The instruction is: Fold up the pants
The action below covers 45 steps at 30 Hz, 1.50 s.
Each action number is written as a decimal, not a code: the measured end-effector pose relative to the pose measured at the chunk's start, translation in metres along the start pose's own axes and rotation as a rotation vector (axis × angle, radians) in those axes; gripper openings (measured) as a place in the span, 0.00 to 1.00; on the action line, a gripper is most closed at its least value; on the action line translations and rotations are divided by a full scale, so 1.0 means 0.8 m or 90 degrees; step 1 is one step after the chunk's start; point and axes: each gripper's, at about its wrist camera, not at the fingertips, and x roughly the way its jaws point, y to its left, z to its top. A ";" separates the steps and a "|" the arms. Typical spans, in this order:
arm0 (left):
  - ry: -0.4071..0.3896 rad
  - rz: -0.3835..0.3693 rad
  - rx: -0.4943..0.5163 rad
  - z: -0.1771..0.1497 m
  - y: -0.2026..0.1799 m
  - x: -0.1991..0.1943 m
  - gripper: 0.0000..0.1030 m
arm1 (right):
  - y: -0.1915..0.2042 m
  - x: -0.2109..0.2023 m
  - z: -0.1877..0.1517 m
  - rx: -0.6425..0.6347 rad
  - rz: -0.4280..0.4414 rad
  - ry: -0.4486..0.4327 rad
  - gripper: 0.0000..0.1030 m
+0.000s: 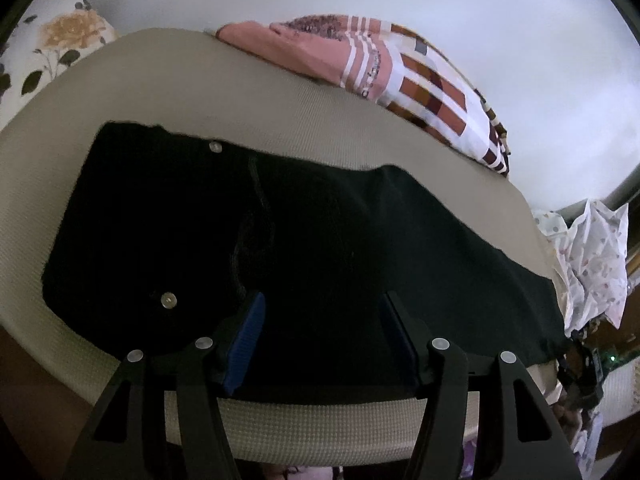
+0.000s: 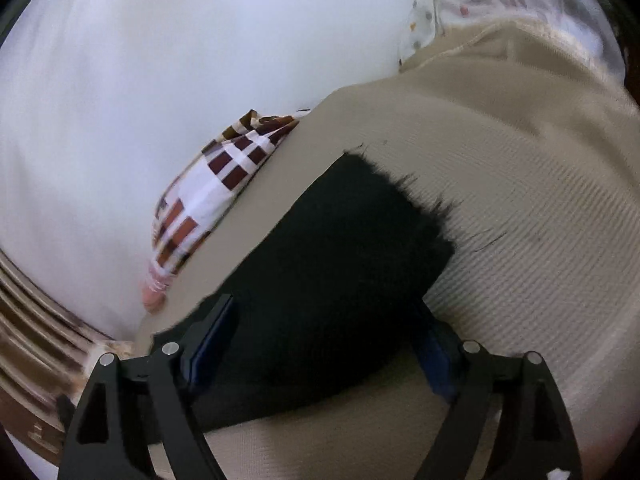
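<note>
Hovering low over the near edge of the bed (image 1: 280,92), the left claw (image 1: 322,308) stands about half open, its blue pads (image 1: 244,344) apart with nothing pinched between them. Black pants (image 1: 260,240) lie flat just beyond it, already doubled leg on leg by the look of it, waist with its two metal buttons (image 1: 169,300) to the left and the legs running off to the right. At the leg end the right claw (image 2: 326,312) is spread wide, straddling the frayed hem (image 2: 408,200) without gripping it; dark cloth lies under the gap, but the pads do not press on it.

To do the next fold well, I'd say each claw should come down onto both layers at the near edge, bite fully before lifting, and carry the hem toward the waist in one level sweep so the layers don't slide apart. A striped blanket (image 1: 420,80) lies along the far side, well clear.
</note>
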 end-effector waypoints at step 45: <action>-0.027 -0.029 -0.007 -0.012 0.017 -0.030 0.64 | 0.143 0.048 -0.001 -0.049 0.038 0.081 0.09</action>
